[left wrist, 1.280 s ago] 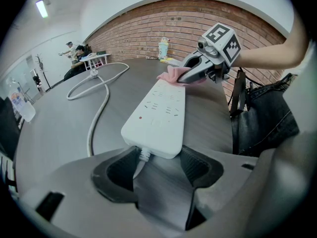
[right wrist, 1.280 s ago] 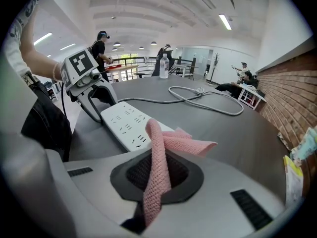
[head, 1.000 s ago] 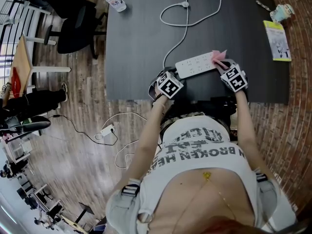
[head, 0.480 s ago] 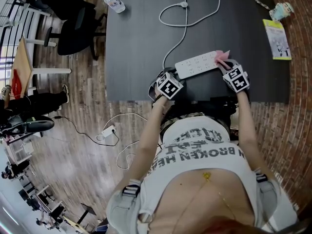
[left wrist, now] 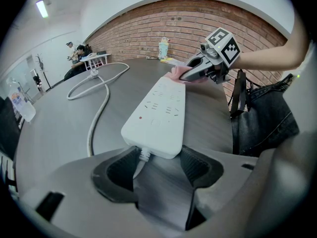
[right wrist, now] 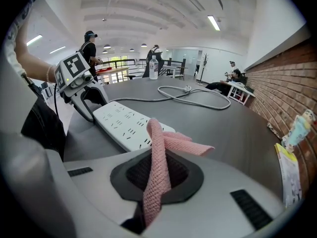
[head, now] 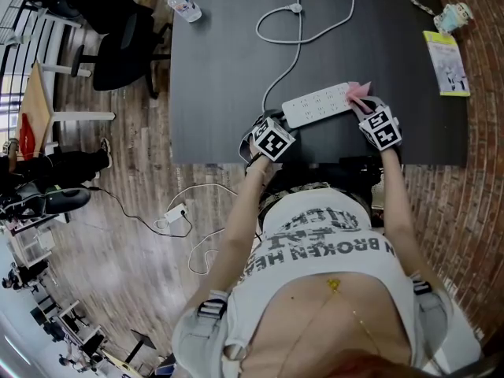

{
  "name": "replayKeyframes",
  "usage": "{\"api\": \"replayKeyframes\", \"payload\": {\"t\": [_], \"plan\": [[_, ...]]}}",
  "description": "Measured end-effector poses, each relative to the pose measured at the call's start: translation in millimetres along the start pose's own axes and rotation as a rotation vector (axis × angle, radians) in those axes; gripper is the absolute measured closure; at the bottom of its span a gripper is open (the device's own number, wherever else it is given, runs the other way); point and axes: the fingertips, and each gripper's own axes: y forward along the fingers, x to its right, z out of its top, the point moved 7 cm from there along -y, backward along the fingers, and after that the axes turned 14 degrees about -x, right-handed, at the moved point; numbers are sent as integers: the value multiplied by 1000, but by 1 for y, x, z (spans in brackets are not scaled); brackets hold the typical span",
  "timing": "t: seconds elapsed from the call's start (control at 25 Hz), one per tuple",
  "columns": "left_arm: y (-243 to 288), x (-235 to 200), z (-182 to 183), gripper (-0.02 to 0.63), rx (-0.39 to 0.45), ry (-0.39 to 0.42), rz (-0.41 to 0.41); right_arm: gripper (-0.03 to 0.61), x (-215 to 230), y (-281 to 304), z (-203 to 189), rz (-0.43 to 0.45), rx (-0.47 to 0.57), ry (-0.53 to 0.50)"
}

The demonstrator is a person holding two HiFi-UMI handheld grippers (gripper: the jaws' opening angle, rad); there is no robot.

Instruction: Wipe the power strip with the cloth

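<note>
A white power strip [head: 316,105] lies near the front edge of the dark table [head: 228,77]. My left gripper [head: 272,136] is at the strip's cable end. In the left gripper view its pads [left wrist: 119,168] bracket that end of the strip [left wrist: 158,113] and touch its two corners. My right gripper [head: 376,124] is at the strip's other end, shut on a pink cloth [head: 358,93]. In the right gripper view the cloth [right wrist: 158,152] rises from between the jaws and drapes onto the end of the strip [right wrist: 124,123].
The strip's white cable [head: 303,22] loops across the table's far half. A water bottle [head: 185,3] stands at the far left corner. A booklet [head: 446,64] and a small figurine [head: 457,16] are at the far right. A black chair [head: 126,38] stands left of the table.
My right gripper and the cloth have shifted slightly to the right at the strip's end. The left gripper and the strip have stayed put.
</note>
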Motion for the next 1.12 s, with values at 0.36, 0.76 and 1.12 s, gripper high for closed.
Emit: {"api": "replayKeyframes", "payload": {"t": [0.36, 0.76, 1.12], "plan": [[0, 0, -2, 354, -5, -1, -1, 561, -1, 1, -1, -13, 15, 19], [0, 1, -2, 354, 8, 1, 3, 561, -2, 0, -2, -22, 21, 27], [-2, 1, 0, 354, -10, 14, -7, 561, -3, -1, -2, -19, 29, 63]]}}
